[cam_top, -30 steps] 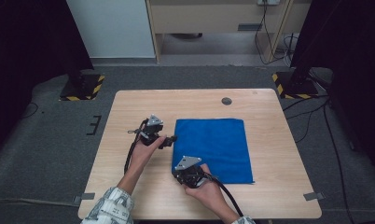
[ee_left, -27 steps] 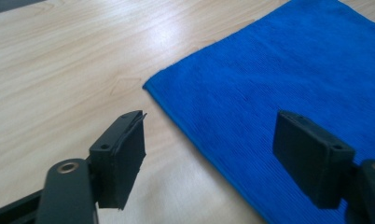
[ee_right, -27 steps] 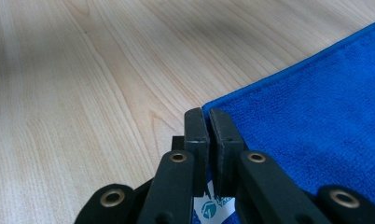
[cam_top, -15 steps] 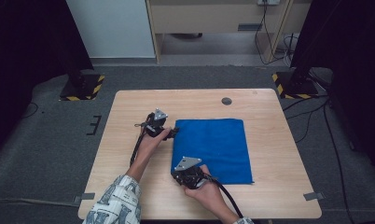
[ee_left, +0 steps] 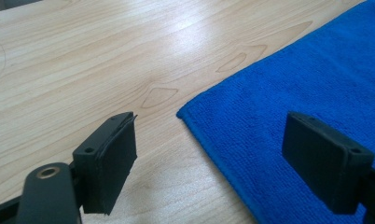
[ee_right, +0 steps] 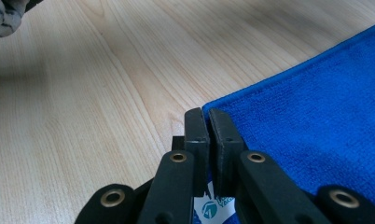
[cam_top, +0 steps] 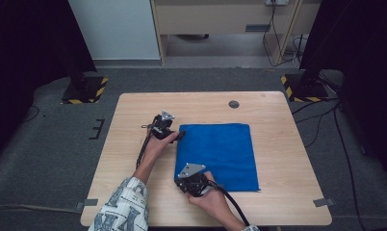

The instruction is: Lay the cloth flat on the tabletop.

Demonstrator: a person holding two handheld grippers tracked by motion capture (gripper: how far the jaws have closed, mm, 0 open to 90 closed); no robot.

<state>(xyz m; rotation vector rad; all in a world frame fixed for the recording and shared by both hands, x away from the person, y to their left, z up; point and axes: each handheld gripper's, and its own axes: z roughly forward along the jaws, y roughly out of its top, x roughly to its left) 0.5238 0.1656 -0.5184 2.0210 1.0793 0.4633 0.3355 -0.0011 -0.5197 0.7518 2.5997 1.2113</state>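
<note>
At the near left corner of the blue cloth [cam_top: 218, 154], lying flat mid-table, the right gripper [ee_right: 208, 122] is clamped on its edge while the left gripper [ee_left: 209, 149], jaws wide, straddles the far left corner, probably needing to close there before folding.

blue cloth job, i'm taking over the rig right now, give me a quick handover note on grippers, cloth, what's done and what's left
Left gripper: jaws open, poised at the far left corner of the blue cloth, one jaw over the wood, one over the cloth; nothing gripped yet.
Right gripper: jaws shut at the near left corner of the cloth; the cloth's tag shows under the jaws, and the corner looks pinched.
Cloth: lies flat and spread on the wooden table, no fold in it.
Done: near corner apparently secured.
Left: close the left gripper on the far corner, then probably lift both corners and fold the cloth.
</note>
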